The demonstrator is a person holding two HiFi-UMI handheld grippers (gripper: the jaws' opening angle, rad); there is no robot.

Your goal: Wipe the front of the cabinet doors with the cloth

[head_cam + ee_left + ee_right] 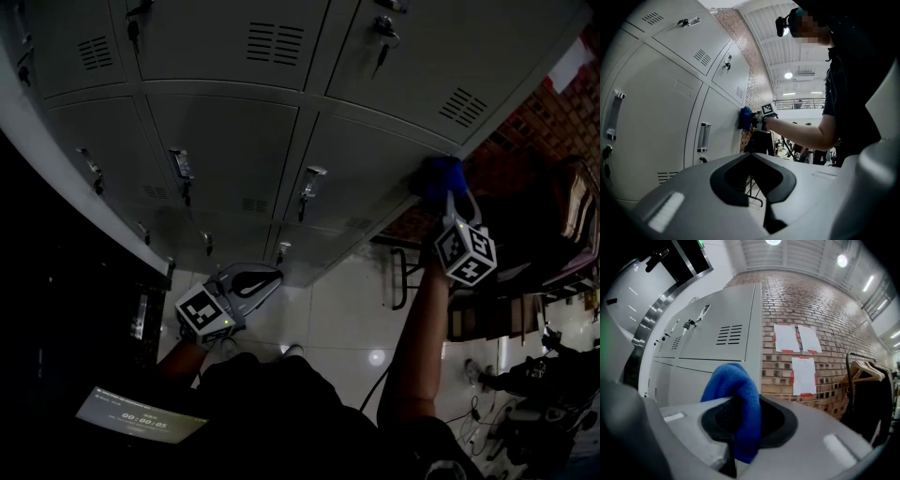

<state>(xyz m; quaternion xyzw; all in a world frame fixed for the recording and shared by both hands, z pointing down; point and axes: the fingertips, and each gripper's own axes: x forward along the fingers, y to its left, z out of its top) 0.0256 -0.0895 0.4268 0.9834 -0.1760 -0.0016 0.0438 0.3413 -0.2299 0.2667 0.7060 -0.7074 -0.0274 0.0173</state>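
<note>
The person wore a dark shirt (846,84) with short sleeves, and a small black camera (784,22) sat on the head. The left gripper (267,279) and the right gripper (450,199) both had smooth, light grey shells, and each carried a cube covered with black and white squares, the left cube (206,314) and the right cube (466,253) looking just the same. Seen up close, the fingers (689,201) were wide, rounded and pale grey, with a dark, bowl-shaped dip (750,180) in the middle and a small lighter bar (665,212) on one side.
</note>
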